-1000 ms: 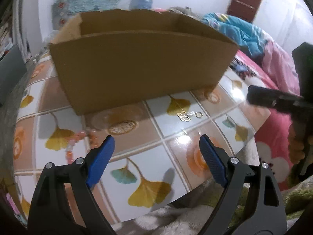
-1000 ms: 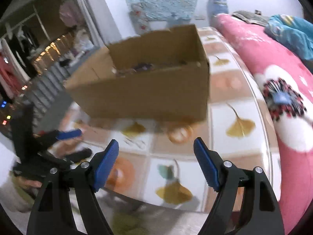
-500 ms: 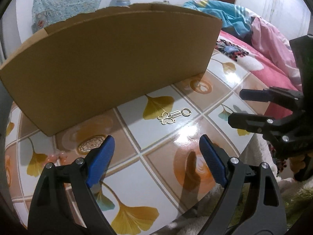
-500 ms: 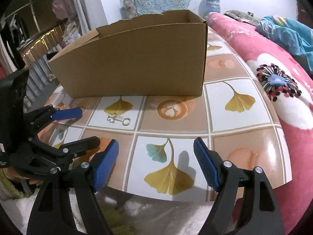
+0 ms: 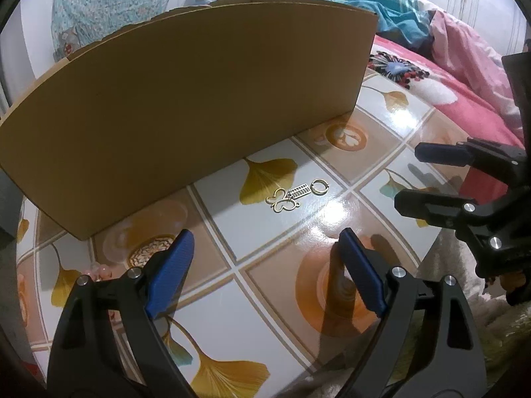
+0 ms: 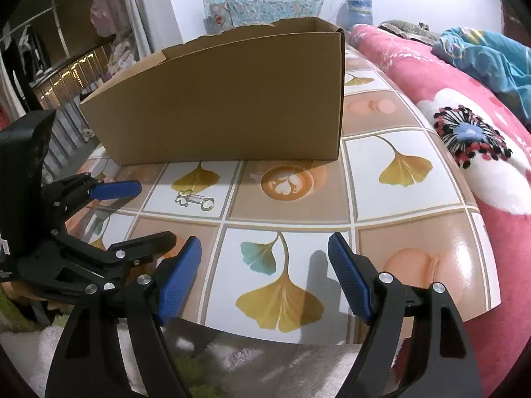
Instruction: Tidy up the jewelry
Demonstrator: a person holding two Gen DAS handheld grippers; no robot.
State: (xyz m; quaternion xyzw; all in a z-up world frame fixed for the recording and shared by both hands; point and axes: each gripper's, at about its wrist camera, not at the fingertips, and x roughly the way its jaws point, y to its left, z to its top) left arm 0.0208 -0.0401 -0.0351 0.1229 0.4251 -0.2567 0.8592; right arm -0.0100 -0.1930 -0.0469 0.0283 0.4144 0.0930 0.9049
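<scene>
Two grippers hover with jaws spread and nothing between them. Your left gripper (image 5: pixel 265 265), with ribbed blue pads on black plastic arms, points at the thin gold butterfly charm with its small ring (image 5: pixel 296 196); the charm lies flat just beyond the fingertips, roughly centred between them. Your right gripper (image 6: pixel 264 275) has that charm (image 6: pixel 195 200) well off to its left, ahead of the left finger. Behind the charm stands a plain brown cardboard box (image 5: pixel 186 109), matte and smooth. Everything rests on a glossy tabletop printed with ginkgo leaves (image 6: pixel 415 199).
</scene>
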